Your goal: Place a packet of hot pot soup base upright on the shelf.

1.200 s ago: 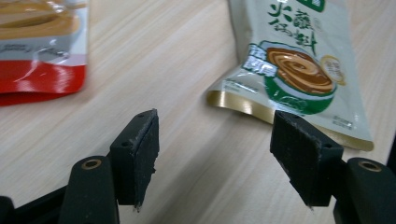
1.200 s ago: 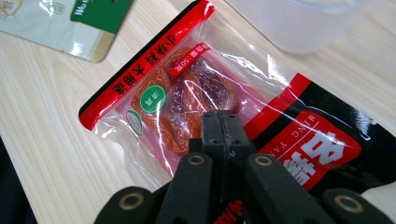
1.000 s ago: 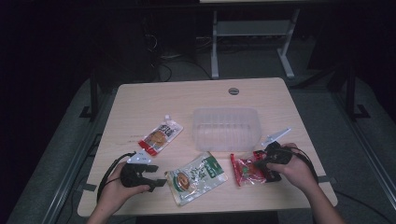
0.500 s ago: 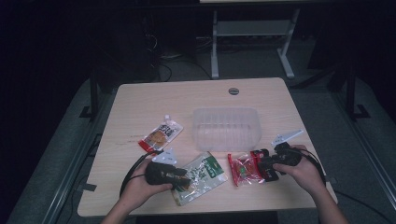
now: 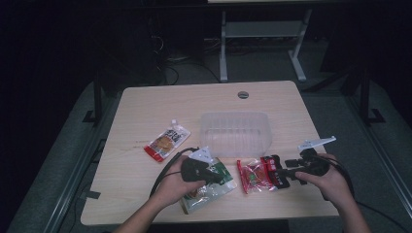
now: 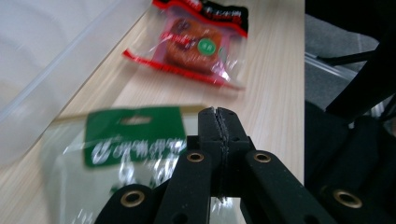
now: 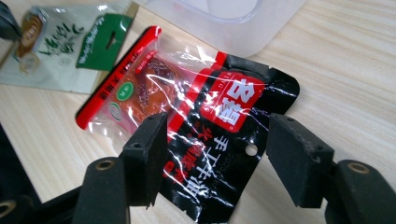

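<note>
Two hand-held grippers over snack packets on the bench

A pale wooden bench [image 5: 145, 111] carries a clear plastic tub [image 5: 235, 132] near its middle, with three snack packets around it. Left of the tub, well apart from the others, lies a small red and white packet [image 5: 166, 141].

Near the front edge, the left hand-held gripper [image 5: 214, 175] rests over a green and clear packet [image 5: 206, 187], held in the person's left hand [image 5: 176, 182]. In the left gripper view its two black jaws are pressed flat together with nothing between them, their tips just above the green header of that packet [image 6: 133, 135]. Beyond it in that view lies a red and black packet [image 6: 198, 42], with the tub's wall [image 6: 51, 60] at the left.

On the right, the right hand-held gripper [image 5: 274, 171] is held in the person's right hand [image 5: 330, 182] and points left at the red and black packet [image 5: 256, 174], which lies flat just near of the tub. In the right gripper view the jaws stand wide apart, one on each side of the packet's black end [image 7: 219, 140]; whether they touch it I cannot tell. The green packet [image 7: 70, 44] lies farther off at the upper left, and the tub's corner [image 7: 233, 23] sits just beyond the red packet
</note>
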A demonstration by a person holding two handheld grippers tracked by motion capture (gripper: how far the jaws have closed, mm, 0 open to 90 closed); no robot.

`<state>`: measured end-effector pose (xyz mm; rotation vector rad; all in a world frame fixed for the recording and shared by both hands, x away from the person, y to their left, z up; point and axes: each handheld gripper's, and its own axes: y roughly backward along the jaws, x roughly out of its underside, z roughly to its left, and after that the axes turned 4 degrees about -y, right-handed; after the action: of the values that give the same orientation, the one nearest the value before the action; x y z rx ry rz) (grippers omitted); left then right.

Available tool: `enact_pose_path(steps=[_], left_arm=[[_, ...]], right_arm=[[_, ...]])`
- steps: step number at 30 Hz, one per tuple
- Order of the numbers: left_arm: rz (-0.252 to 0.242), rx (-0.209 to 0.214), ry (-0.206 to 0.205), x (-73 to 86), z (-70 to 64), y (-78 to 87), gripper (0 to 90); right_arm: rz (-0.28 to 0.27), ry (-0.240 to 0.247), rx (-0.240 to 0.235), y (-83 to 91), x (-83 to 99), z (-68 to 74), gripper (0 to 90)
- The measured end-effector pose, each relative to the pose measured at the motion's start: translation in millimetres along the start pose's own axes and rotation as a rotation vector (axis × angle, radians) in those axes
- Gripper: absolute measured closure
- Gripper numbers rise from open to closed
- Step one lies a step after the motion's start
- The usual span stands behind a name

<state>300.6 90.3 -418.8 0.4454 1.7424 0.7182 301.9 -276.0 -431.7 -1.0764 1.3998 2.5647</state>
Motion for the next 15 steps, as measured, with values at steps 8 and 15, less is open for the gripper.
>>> enact_pose_path(steps=[8, 15], left_arm=[[0.006, 0.023, -0.026, -24.6, 8.0, -30.0, 89.6], [0.012, 0.018, -0.048, -33.5, 13.8, -56.6, 89.6]], right_arm=[[-0.021, -0.02, 0.008, 10.5, 17.6, -7.6, 33.3], [-0.03, -0.066, 0.027, 16.6, 27.0, -17.6, 26.0]])
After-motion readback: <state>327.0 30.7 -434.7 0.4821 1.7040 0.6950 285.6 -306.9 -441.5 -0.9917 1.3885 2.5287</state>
